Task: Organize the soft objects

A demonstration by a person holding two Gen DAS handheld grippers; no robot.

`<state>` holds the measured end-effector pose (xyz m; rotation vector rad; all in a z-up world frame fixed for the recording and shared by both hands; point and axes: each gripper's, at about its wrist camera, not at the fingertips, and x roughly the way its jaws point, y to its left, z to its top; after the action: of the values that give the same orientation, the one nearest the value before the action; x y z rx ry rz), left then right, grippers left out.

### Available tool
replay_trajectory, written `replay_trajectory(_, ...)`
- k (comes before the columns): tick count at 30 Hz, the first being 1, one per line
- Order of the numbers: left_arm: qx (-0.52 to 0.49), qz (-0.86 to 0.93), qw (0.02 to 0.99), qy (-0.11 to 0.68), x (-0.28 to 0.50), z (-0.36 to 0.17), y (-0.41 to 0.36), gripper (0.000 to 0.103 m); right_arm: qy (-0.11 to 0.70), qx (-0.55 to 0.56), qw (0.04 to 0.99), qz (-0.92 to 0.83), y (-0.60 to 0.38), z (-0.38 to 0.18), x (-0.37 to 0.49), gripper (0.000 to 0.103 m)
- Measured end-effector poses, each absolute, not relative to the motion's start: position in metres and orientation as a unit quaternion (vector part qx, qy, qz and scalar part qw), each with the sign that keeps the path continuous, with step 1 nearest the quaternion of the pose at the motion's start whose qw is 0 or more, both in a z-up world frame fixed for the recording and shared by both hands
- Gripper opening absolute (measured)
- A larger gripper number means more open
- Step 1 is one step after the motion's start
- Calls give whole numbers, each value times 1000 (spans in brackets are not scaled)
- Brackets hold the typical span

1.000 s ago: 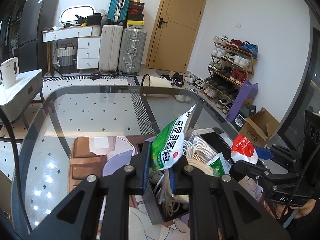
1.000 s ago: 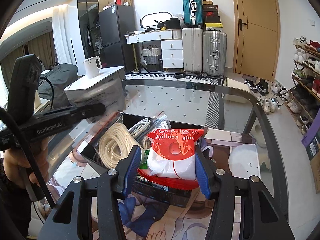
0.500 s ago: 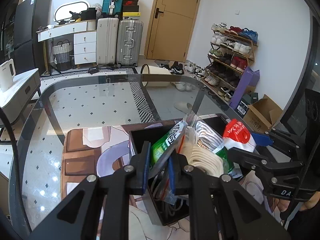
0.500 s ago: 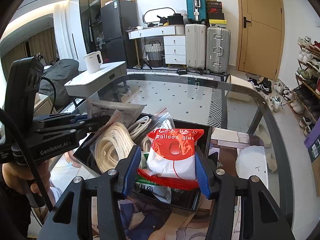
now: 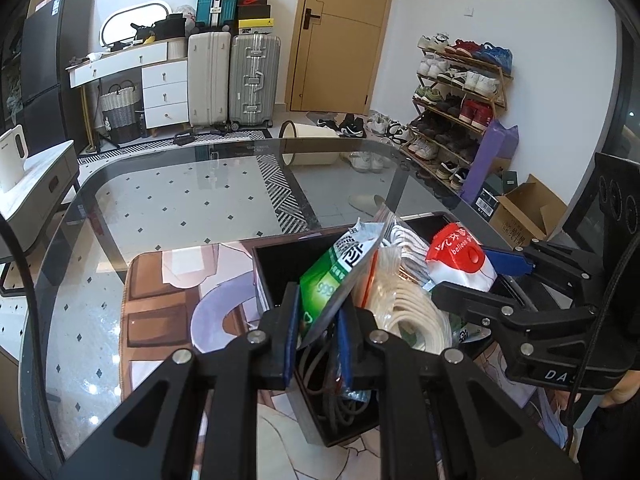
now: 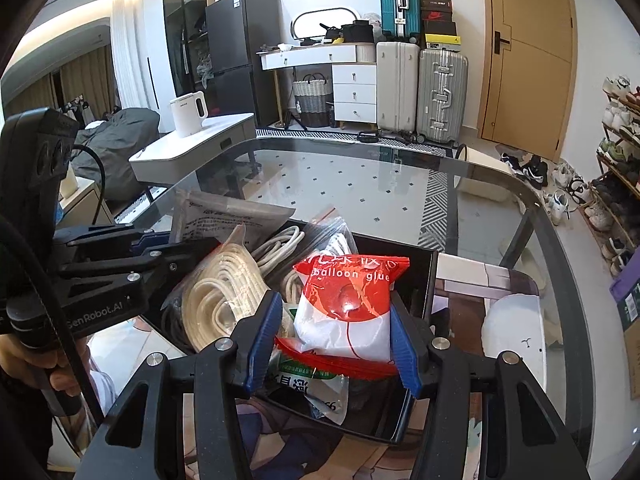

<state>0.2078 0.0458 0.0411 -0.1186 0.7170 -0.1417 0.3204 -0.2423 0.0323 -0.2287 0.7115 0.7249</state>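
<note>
Item: black bin (image 6: 416, 280) on the glass table (image 5: 180, 200), packing step. Your left gripper (image 5: 318, 332) pinches the green packet (image 5: 332, 276) over it; your right gripper (image 6: 332, 340) clamps the balloon-glue bag (image 6: 348, 300). Next, lower and release each, though free space inside appears scant.

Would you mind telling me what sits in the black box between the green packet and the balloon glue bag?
A bagged coil of white cord lies between the green packet and balloon glue bag, clearest in the left wrist view.

Black bin (image 6: 416, 276) crowding the space under both jaws, cable coils (image 6: 216, 300) and packets filling it, bare glass tabletop (image 5: 180, 200) lying open beyond the jaws.
</note>
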Motion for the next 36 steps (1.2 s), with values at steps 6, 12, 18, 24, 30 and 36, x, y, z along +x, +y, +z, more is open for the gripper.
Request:
replay_trajectory(6,-46,-67,934,348,205,42,45,22,317,-126,871,355,-245,37,313,56)
replay_trajectory(12,-38,-50,943,326,193,53,49,51,305,-126,877,349,-252,43,307,79)
replay_trajectory(18,-43,-45,946,318,180,58,59,77,287,-116,885,346,-262,49,297,97)
replay_trajectory(24,-50,-38,952,299,163,63,62,99,268,-98,896,341,-273,52,285,102)
replay_trajectory(30,-39,-24,957,285,146,59,60,103,248,-82,906,334,-284,49,274,102)
replay_trajectory(36,-35,-16,961,273,131,54,55,103,234,-80,911,330,-294,44,262,102)
